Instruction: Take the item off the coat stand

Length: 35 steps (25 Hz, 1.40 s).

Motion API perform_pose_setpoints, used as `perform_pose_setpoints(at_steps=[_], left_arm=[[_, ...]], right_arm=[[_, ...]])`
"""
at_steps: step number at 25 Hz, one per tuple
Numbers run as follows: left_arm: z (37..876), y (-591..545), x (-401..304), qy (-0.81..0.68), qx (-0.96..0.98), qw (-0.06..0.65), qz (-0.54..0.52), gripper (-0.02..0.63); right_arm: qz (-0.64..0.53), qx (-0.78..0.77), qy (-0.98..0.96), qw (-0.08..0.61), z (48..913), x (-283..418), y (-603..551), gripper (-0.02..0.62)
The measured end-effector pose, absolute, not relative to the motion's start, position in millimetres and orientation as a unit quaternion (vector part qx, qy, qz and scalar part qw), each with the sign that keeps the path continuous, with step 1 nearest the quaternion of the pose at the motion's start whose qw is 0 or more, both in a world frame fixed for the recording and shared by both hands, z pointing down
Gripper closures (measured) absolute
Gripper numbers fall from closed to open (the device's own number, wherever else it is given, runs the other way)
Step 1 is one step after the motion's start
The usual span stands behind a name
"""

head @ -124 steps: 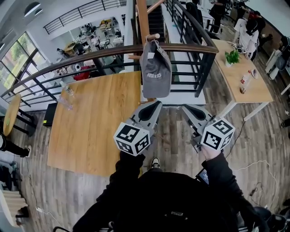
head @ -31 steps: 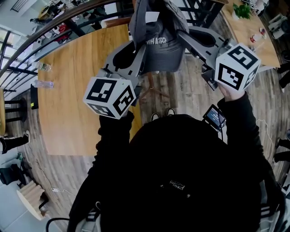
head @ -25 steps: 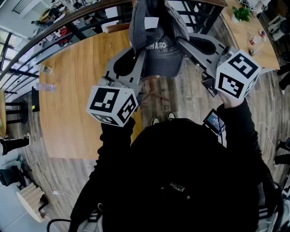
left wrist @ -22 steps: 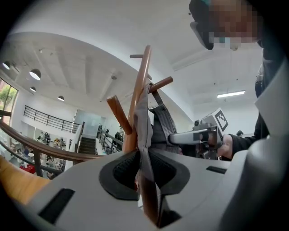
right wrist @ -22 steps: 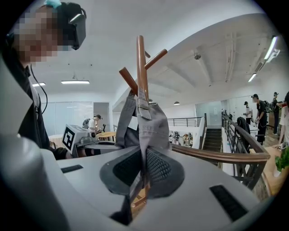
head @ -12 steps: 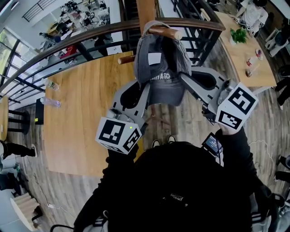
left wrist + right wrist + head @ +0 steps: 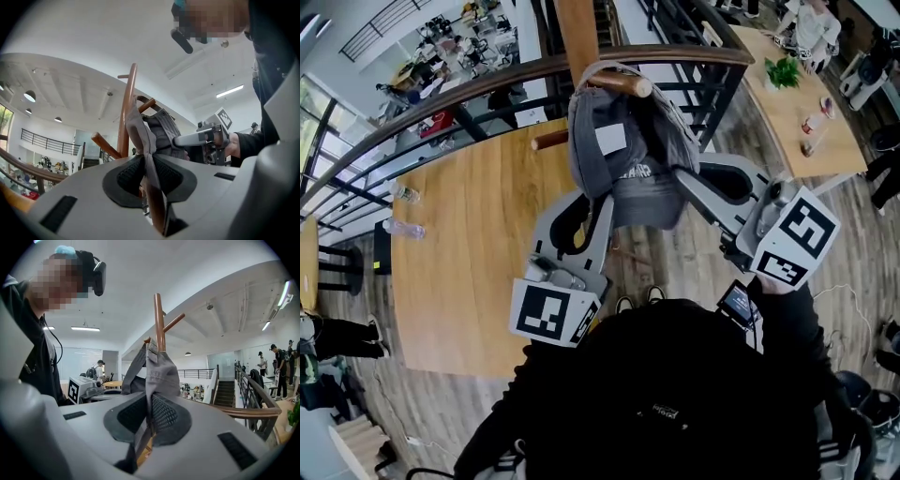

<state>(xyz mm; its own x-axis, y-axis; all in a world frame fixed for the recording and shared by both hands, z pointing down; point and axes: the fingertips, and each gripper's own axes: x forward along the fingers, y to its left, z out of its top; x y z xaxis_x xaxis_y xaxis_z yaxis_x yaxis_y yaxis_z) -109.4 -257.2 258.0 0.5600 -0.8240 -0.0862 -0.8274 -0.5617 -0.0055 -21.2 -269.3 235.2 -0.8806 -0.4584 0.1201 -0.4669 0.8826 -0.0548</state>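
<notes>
A grey cap (image 7: 623, 150) hangs over an upward-slanting peg (image 7: 621, 83) of the wooden coat stand (image 7: 578, 33). My left gripper (image 7: 598, 190) is shut on the cap's left edge, where cloth (image 7: 140, 136) is pinched between the dark pads (image 7: 129, 176). My right gripper (image 7: 680, 176) is shut on the cap's right side, with cloth (image 7: 157, 371) folded between its pads (image 7: 164, 414). The stand's pole (image 7: 127, 108) rises behind the cap in the left gripper view, and the pole (image 7: 159, 319) shows in the right gripper view too. Each gripper appears in the other's view: the right gripper (image 7: 197, 139) and the left gripper (image 7: 86, 387).
A curved dark railing (image 7: 469, 94) runs behind the stand. A large wooden table (image 7: 478, 262) lies to the left with two bottles (image 7: 403, 211) near its far edge. Another table (image 7: 787, 112) with a plant (image 7: 783, 70) stands at the right. My feet show on the plank floor (image 7: 675, 262).
Five seconds ago both grippers hung free below the cap; now both grip it. Over the last second the grippers and cap have slid lower in the head view, and the peg has come into sight.
</notes>
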Motion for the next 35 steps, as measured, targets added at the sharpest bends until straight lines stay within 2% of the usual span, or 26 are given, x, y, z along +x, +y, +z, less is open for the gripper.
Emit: perform_pose_setpoints(at_steps=[21,35], left_arm=[[230,-213,-73,0.408,-0.910,0.057,0.039,0.548],[248,-247,11,0.257,-0.966,0.034,-0.001,0.548]], right_arm=[[0.022,0.253,-0.967,0.034,204,16,-218,0.563],[0.055,0.399,-0.914,0.043,228,98,-223,0.563]])
